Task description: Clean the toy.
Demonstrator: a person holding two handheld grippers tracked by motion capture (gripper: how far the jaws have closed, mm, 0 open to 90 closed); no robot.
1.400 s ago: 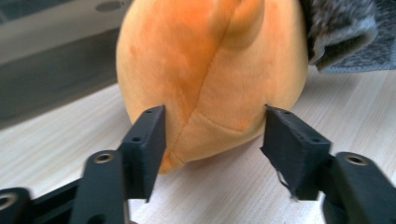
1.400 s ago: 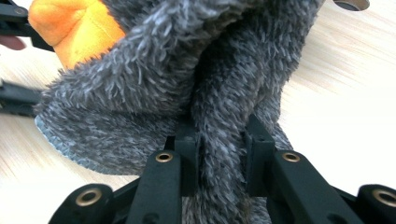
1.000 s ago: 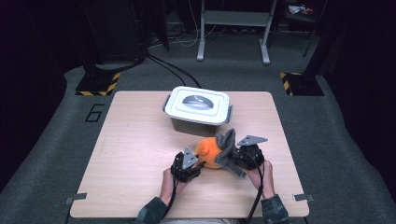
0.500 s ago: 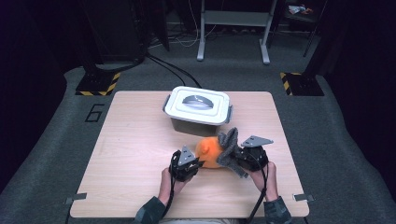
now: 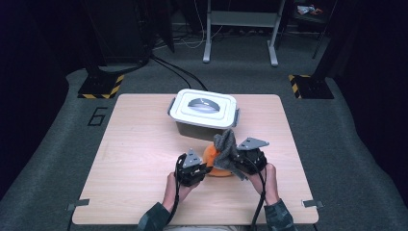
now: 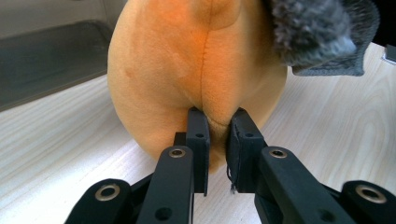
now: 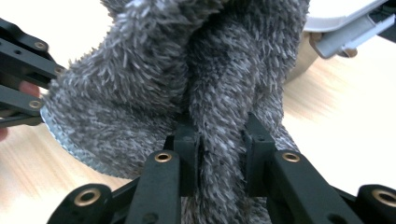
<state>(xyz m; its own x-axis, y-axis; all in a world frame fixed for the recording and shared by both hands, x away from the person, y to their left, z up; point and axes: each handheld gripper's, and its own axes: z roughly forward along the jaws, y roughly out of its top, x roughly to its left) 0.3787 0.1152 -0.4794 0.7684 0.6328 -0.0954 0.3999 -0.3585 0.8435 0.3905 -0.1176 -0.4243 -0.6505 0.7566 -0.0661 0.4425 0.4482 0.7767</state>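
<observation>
An orange plush toy (image 5: 214, 162) lies on the wooden table (image 5: 139, 144) in front of the person. My left gripper (image 5: 205, 169) is at its left side, shut on a fold of the orange plush (image 6: 196, 70) beside the seam. A grey fuzzy cloth piece (image 5: 225, 143) stands up from the toy's right side. My right gripper (image 5: 231, 159) is shut on this grey cloth (image 7: 210, 70), which bunches between the fingers (image 7: 187, 154). In the left gripper view (image 6: 218, 126) the grey cloth (image 6: 313, 28) hangs at the upper right.
A grey storage box with a white latched lid (image 5: 204, 108) stands just behind the toy, near the table's far edge. Its lid corner and latch (image 7: 345, 32) are close behind the cloth. Bare tabletop lies to the left and right of the hands.
The right gripper has risen a little with the grey cloth, which now stands taller over the toy. The left hand has stayed in place at the orange plush.
</observation>
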